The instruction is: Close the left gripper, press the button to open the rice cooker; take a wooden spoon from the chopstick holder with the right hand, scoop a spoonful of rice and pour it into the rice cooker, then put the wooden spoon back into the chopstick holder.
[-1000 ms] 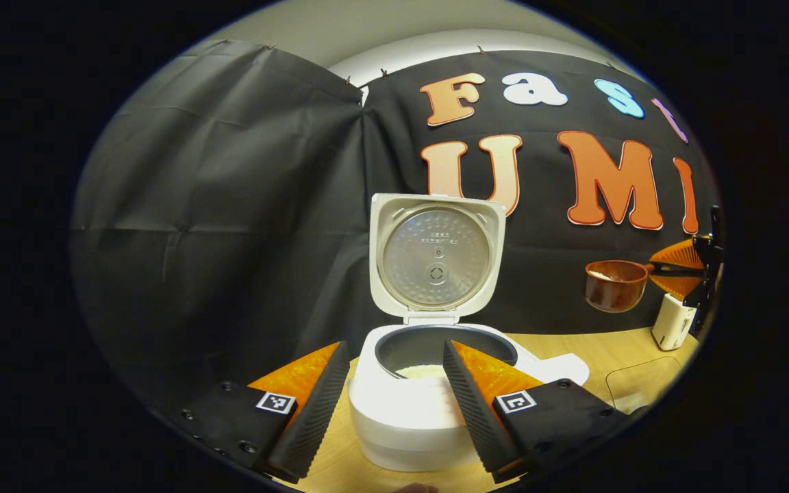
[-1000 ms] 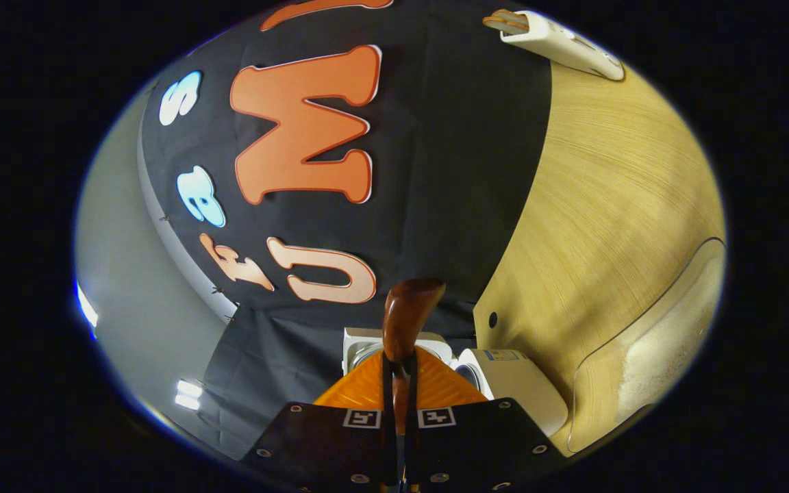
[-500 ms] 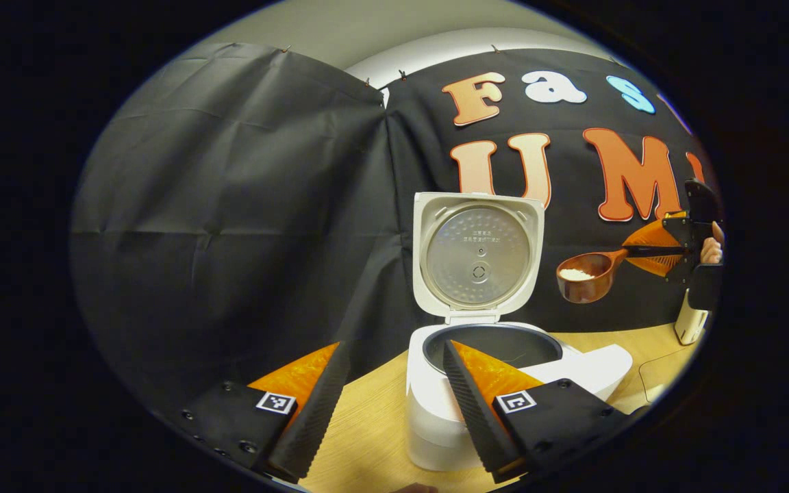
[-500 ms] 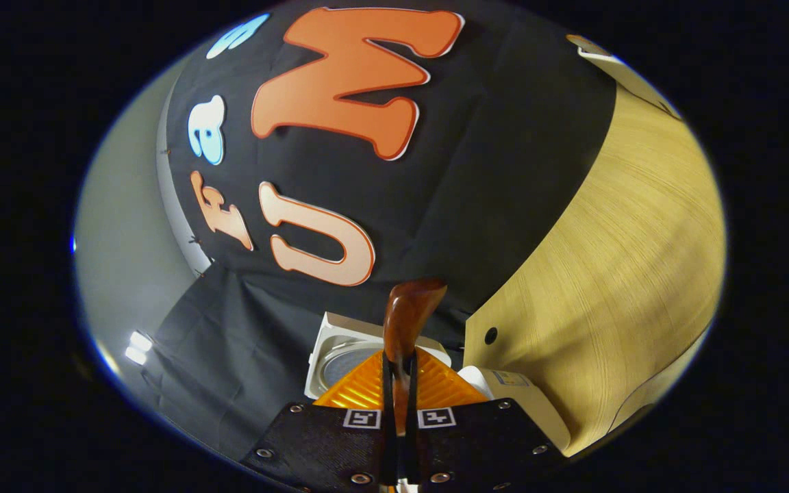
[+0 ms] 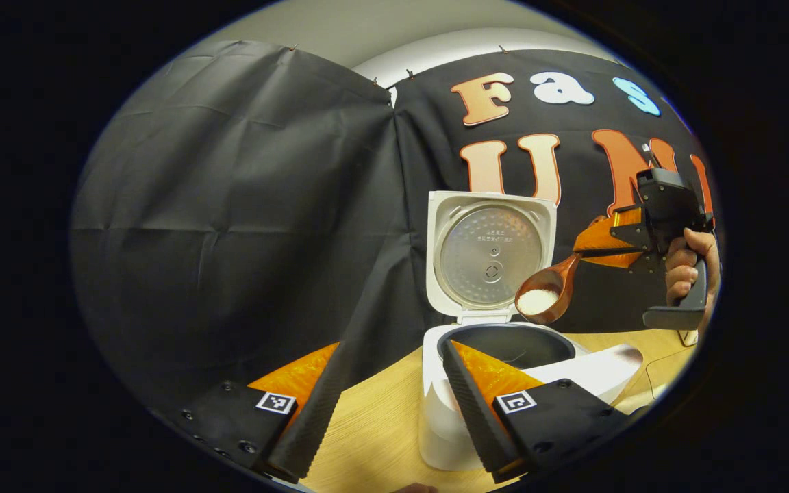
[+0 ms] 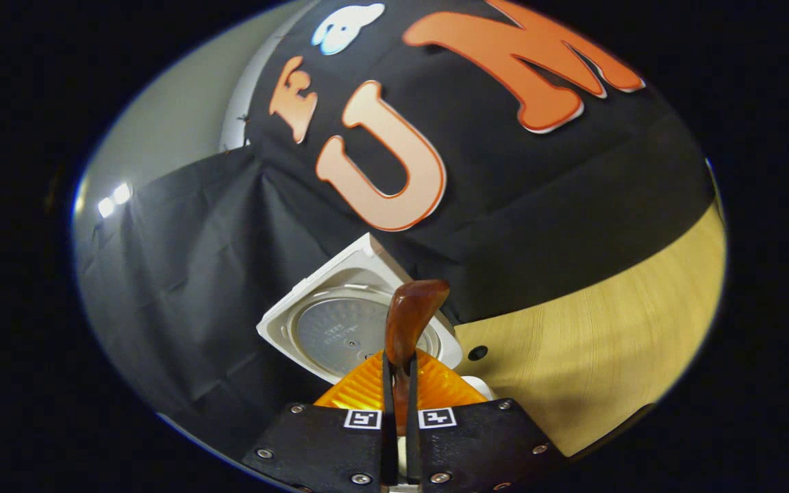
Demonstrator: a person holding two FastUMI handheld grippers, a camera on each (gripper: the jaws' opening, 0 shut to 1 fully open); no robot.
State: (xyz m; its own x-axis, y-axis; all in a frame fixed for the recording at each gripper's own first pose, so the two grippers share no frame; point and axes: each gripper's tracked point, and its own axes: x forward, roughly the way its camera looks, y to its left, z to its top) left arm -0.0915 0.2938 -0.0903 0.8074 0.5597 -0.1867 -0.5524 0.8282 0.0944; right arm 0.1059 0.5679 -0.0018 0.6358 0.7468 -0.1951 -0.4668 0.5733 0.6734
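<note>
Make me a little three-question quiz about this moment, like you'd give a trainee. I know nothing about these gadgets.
1. True or false: the rice cooker has its lid standing open.
2. What does the wooden spoon carry in its bowl? A) soup B) white rice C) nothing
3. Fill in: the spoon's bowl hangs above the cooker's ____ rim.

Key
1. True; the lid's metal inner face shows in both views.
2. B; the rice has not been tipped out yet.
3. Right, as seen in the left gripper view. The right gripper is shut on the spoon's handle, while the left gripper stands open.
</note>
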